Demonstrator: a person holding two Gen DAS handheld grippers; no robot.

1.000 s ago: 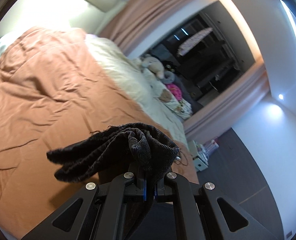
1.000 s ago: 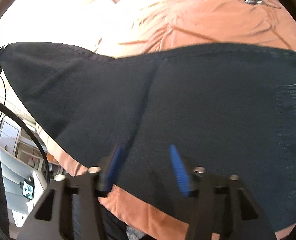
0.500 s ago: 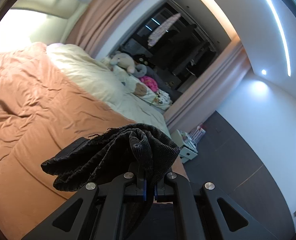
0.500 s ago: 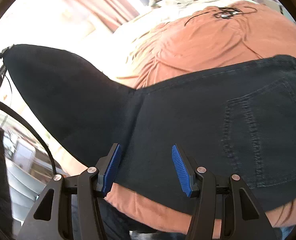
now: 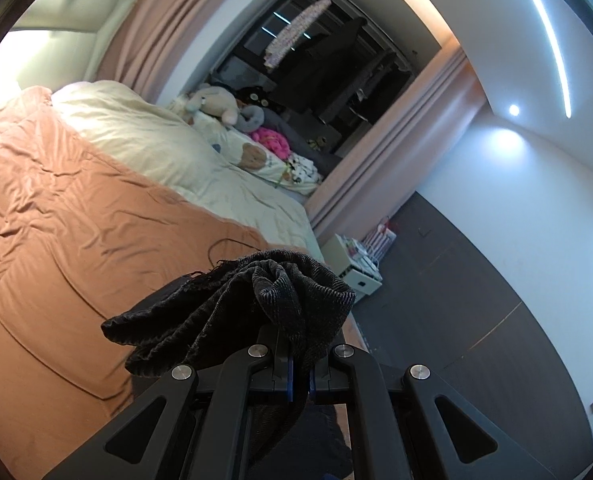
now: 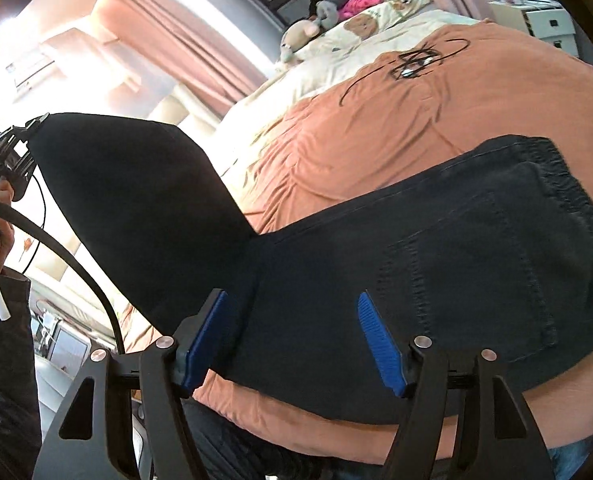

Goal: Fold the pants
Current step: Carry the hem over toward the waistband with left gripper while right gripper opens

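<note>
left claw: clamped on bunched black pants | below: orange bedspread

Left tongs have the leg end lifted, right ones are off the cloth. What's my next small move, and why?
Probably carry the left tongs across and lower the bunched hem toward the waistband. They are shut on the black pants, whose leg hangs raised while the pocket end lies flat on the orange duvet. The right tongs have just opened and grip nothing, so they can pin the fold.

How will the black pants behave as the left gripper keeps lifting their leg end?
Likely floppy: the pants bunch and droop over the left gripper. Probably heavyish denim, judging by the stitched pocket. The seat should drag on the orange duvet rather than slide freely.
</note>
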